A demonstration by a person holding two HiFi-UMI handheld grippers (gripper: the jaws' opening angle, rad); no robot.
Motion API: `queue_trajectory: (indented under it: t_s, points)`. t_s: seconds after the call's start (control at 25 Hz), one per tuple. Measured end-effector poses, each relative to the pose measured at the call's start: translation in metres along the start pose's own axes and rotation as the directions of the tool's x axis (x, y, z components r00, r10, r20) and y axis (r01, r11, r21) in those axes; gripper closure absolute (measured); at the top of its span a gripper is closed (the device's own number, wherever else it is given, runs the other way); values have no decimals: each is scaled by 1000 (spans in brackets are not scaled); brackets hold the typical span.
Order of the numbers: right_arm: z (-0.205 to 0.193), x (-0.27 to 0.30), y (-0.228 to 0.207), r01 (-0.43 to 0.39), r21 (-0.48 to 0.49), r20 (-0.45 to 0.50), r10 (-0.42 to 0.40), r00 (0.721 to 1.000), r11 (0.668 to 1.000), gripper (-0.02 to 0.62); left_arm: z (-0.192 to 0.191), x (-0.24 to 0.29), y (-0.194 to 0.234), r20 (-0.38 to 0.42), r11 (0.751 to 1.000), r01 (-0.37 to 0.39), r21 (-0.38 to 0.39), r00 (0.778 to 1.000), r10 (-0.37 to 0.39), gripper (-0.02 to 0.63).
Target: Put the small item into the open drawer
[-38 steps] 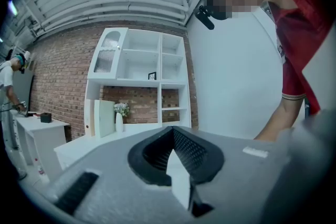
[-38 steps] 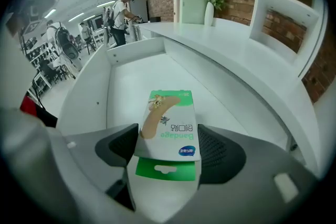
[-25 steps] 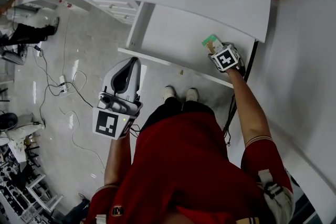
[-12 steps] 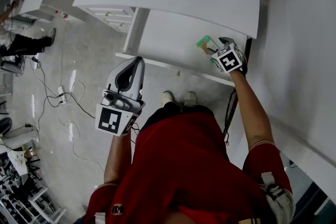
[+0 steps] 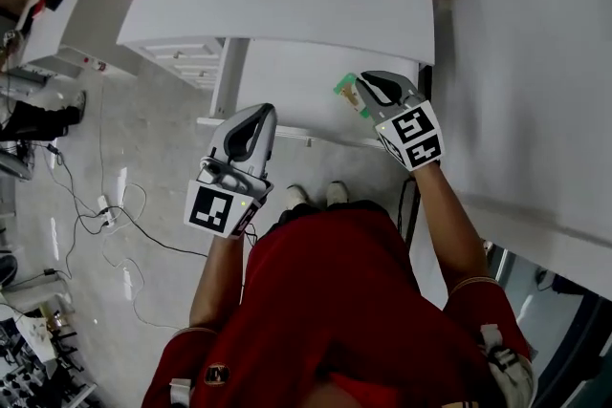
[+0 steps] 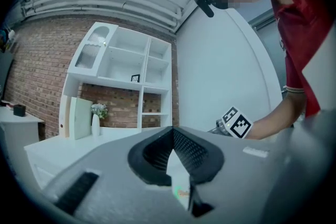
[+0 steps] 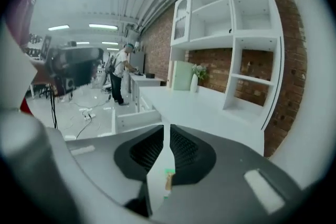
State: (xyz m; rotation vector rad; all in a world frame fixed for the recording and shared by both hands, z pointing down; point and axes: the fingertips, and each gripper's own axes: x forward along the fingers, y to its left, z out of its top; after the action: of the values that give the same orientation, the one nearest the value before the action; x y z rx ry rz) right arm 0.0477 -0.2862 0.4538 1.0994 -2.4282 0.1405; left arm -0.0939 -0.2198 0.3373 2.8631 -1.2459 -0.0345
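Contents of open drawer [image 5: 277, 79]: one small green item [image 5: 344, 94], lying near the right side, just beside right gripper [image 5: 361, 84]. Right gripper closing, narrow slit between jaws, nothing clamped. Left gripper [image 5: 261, 114] closed tip to tip, empty, at drawer's front edge.

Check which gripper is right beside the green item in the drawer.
The right gripper: jaws closing on nothing, tips beside the green item in the open drawer. The left gripper is farther off, near the drawer's front.
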Motion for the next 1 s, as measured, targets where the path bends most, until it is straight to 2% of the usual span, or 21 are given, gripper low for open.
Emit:
queue_trajectory:
  t_s: [0.16,0.32,0.48,0.76,1.0]
  points:
    - [35,-30,35,-10,45,133,4,991,999,580,3,8,-14,14,998,56,-4,998,-56,606]
    - [58,-52,61,-18,116,241,-10,971,993,583,6,11,-25,31,995,102,-7,994,-101,606]
    - [76,-66,72,-31,149,320,-19,947,988,583,12,13,-30,48,991,132,-11,990,-131,606]
    - [90,-77,82,-18,140,390,-38,920,990,583,14,12,-31,57,986,164,-25,985,-163,606]
    - [92,-76,81,6,147,397,-65,915,989,584,12,14,-26,55,984,177,-37,983,-174,606]
